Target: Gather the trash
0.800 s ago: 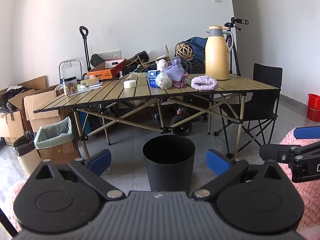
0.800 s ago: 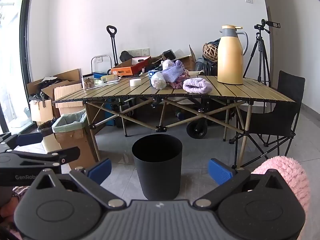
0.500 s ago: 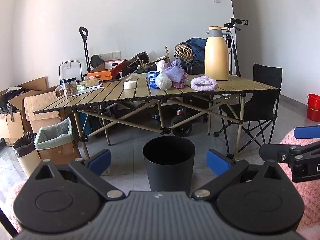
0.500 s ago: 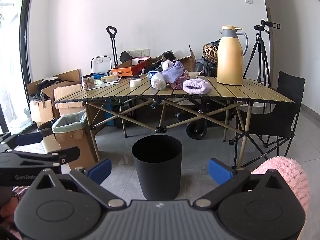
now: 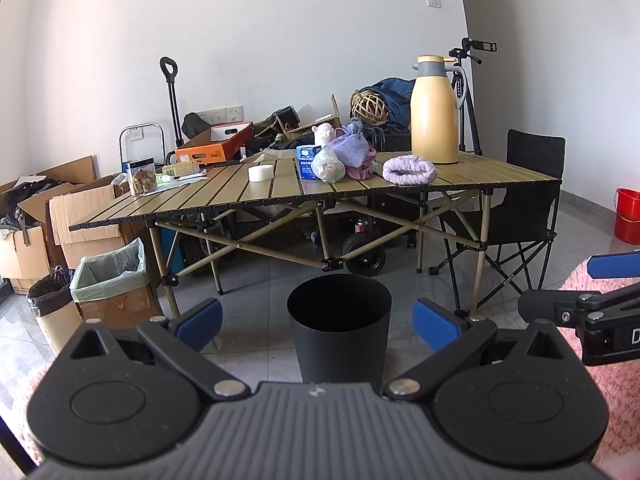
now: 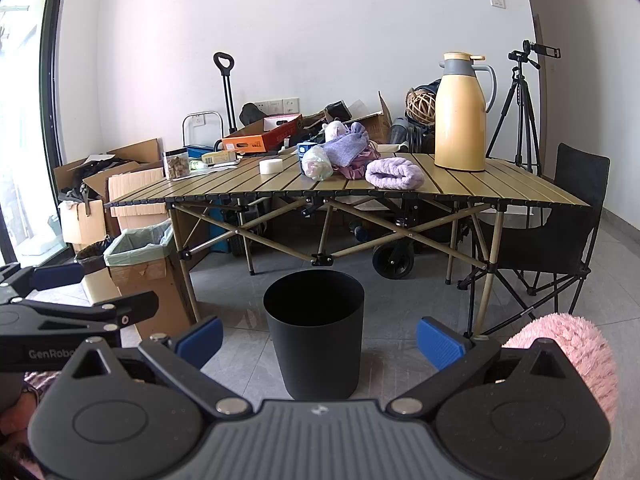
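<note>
A black trash bin (image 5: 339, 328) stands on the floor in front of a slatted folding table (image 5: 480, 176); it also shows in the right wrist view (image 6: 316, 332). On the table lie a crumpled plastic bag (image 5: 328, 166), a white tape roll (image 5: 260, 172), a blue box (image 5: 307, 160) and purple cloths (image 5: 409, 171). The bag also shows in the right wrist view (image 6: 317, 163). My left gripper (image 5: 318, 324) is open and empty, well short of the table. My right gripper (image 6: 319, 336) is open and empty too.
A yellow thermos jug (image 5: 434, 120) stands at the table's right end. A black folding chair (image 5: 528, 216) is to the right. Cardboard boxes and a lined bin (image 5: 112, 276) stand to the left. A red bucket (image 5: 627, 216) is far right. A tripod (image 6: 520, 112) stands behind.
</note>
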A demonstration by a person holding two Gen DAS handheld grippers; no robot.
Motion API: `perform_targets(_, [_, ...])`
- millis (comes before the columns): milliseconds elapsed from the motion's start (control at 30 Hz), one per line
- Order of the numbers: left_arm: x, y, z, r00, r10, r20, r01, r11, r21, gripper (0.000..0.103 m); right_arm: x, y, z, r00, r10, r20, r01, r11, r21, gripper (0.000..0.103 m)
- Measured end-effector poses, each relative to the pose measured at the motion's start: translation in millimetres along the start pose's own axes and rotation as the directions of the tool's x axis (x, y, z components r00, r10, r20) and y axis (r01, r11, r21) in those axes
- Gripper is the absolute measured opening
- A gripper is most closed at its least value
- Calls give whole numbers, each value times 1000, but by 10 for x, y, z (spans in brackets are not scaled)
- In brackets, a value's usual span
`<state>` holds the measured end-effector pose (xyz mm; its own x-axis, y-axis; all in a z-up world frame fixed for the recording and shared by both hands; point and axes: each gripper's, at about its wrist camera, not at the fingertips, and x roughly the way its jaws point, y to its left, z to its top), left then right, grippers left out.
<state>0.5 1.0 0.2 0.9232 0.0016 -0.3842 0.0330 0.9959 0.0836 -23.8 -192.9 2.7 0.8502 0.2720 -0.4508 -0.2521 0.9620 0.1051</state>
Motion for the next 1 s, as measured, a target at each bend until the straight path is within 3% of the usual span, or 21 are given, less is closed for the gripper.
perform_targets(1000, [-95,23,68,1000,4,10,-4,1000,0,103,-12,8,-5,1000,0,1,0,1000,-5,103])
